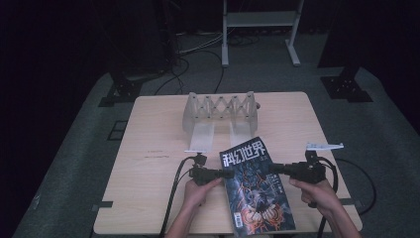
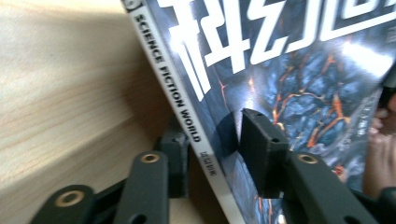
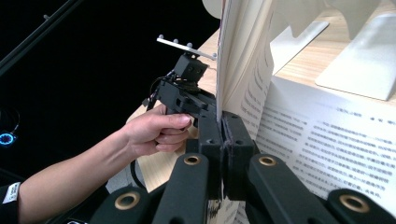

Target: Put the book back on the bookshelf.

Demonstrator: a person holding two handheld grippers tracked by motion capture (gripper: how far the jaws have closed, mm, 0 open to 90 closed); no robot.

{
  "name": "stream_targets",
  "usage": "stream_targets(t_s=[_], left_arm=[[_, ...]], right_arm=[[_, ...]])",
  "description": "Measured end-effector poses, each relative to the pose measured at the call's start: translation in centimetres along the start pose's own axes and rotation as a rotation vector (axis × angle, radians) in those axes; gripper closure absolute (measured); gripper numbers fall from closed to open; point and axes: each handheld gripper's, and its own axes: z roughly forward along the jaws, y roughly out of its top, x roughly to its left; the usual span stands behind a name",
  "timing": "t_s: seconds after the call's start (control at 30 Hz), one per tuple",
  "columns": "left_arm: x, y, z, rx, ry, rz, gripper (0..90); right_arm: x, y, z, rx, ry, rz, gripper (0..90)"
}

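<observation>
A magazine (image 1: 252, 186) with a dark blue and orange cover and white title letters lies near the table's front edge, right of centre. My left gripper (image 1: 231, 173) reaches its spine from the left. In the left gripper view that gripper (image 2: 215, 154) is open, one jaw under the spine and the other just over the magazine cover (image 2: 299, 93). My right gripper (image 1: 273, 168) comes in from the right. It (image 3: 223, 135) is shut on the edge of the cover and a few leaves (image 3: 243, 60), which stand up edge-on, with a printed page (image 3: 327, 154) showing beside them.
A pale accordion-style rack (image 1: 221, 111) with two flat plates stands at the back middle of the wooden table (image 1: 148, 148). A white metal frame (image 1: 260, 29) and cables lie on the floor beyond. The person's left hand (image 3: 159, 130) grips the left gripper.
</observation>
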Motion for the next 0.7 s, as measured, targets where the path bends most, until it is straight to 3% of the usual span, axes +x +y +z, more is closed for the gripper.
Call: stream_targets(t_s=[0.1, 0.4, 0.43, 0.7], left_arm=[[-0.5, 0.1, -0.3, -0.008, -0.011, 0.028, 73.2], [-1.7, 0.3, -1.3, -0.035, -0.046, 0.051, 76.8], [-2.2, 0.5, -1.7, -0.040, -0.045, 0.075, 77.3], [-4.6, 1.2, -2.9, -0.058, -0.052, 0.145, 80.2]], right_arm=[[-0.4, -0.2, -0.2, 0.001, -0.010, 0.009, 87.8], [-1.4, -0.7, -0.9, -0.008, -0.049, 0.039, 87.6], [-1.8, -0.9, -1.1, -0.016, -0.058, 0.055, 87.5], [-3.3, -1.6, -1.3, -0.023, -0.094, 0.094, 86.6]])
